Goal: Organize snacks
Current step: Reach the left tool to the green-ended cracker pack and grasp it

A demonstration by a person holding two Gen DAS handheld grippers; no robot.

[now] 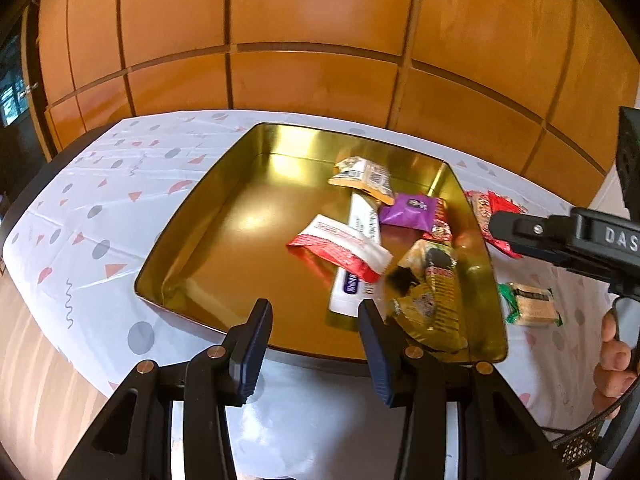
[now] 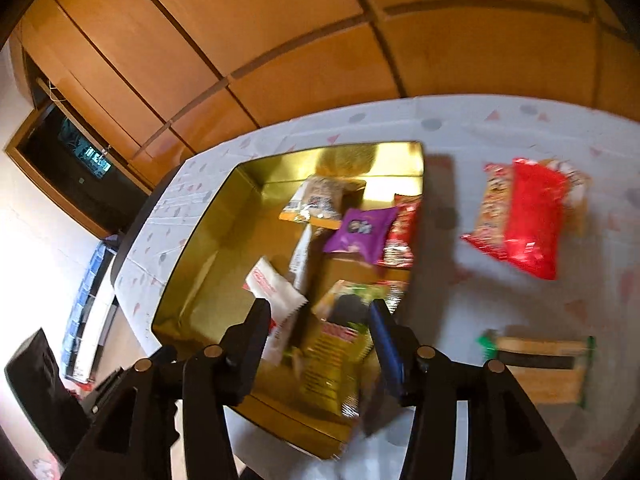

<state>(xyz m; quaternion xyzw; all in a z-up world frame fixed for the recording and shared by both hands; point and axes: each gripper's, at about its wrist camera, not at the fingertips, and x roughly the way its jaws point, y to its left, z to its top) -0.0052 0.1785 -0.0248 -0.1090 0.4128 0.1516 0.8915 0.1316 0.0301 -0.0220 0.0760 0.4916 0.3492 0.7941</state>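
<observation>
A gold tin tray sits on the patterned tablecloth. In it lie several snacks: a purple packet, a red-and-white packet, a long white bar and a yellow packet by the near right wall. My left gripper is open and empty over the tray's near rim. My right gripper is open above the yellow packet; it also shows in the left wrist view. Red snack bags and a green-edged cracker pack lie right of the tray.
Orange wooden cabinet panels stand behind the table. The table's dark edge curves at the left, with floor below. A dark opening and black and blue items lie at far left in the right wrist view.
</observation>
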